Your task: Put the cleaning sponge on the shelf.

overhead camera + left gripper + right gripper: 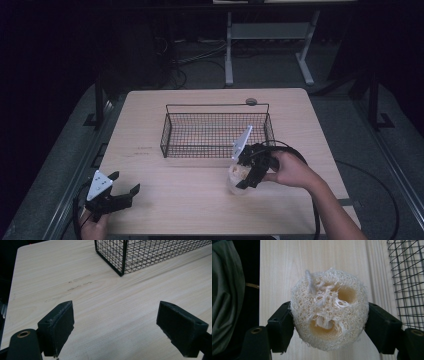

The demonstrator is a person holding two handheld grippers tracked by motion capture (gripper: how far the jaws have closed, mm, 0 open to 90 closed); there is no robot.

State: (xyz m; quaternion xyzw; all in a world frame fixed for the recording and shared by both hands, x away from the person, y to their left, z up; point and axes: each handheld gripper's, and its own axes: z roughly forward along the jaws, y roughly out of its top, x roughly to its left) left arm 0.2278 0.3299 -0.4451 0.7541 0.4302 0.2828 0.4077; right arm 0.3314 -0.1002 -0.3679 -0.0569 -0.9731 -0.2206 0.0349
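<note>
I see a dim lab: a bare wooden table [200,190], cables [200,55] on grey floor, a metal desk frame [265,35] behind.

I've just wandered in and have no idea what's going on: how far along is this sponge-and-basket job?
Done: the right gripper has closed its jaws on the loofah sponge, one on either side. In hand: it holds the sponge near the table's front, beside the wire basket. Left: the basket looks empty, so the sponge probably goes in next. The left gripper waits open over bare table.
</note>
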